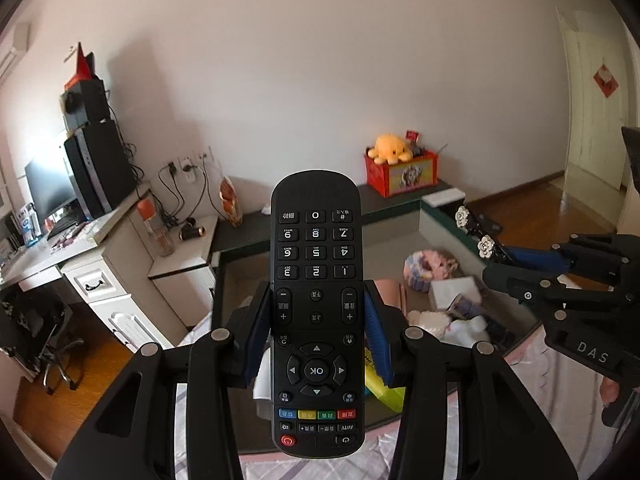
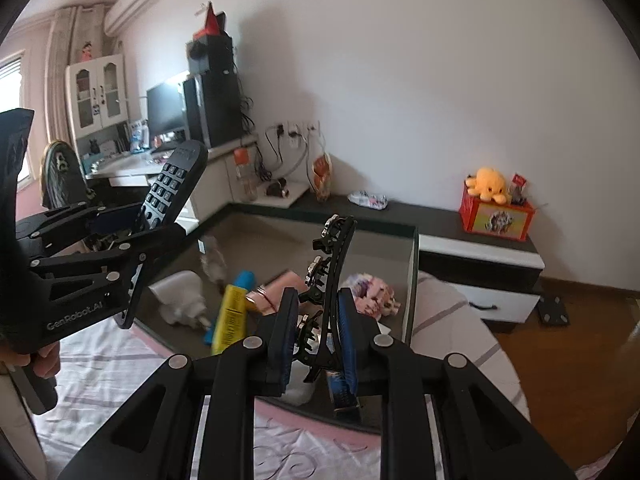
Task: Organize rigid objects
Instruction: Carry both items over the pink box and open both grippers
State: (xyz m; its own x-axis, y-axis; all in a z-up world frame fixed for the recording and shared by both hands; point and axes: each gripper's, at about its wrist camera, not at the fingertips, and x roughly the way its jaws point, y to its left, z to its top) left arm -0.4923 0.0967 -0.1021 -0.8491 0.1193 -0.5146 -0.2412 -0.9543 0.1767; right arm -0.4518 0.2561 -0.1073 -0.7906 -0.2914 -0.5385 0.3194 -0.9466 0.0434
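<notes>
My left gripper (image 1: 316, 300) is shut on a black TV remote (image 1: 317, 312), held upright in the air with its number keys toward the camera; it also shows at the left of the right wrist view (image 2: 170, 188). My right gripper (image 2: 318, 300) is shut on a black claw hair clip (image 2: 334, 264) with white flower ornaments; the clip also shows at the right of the left wrist view (image 1: 480, 236). Both are held above a dark glass-topped table (image 2: 372, 248).
On the table lie a yellow and blue tube (image 2: 232, 312), a white shell-like object (image 2: 180, 300), a pink box (image 2: 280, 288) and a pastel fluffy item (image 2: 372, 292). A red box with an orange plush (image 2: 496, 208) stands on the low cabinet. A desk with monitor (image 2: 164, 112) is far left.
</notes>
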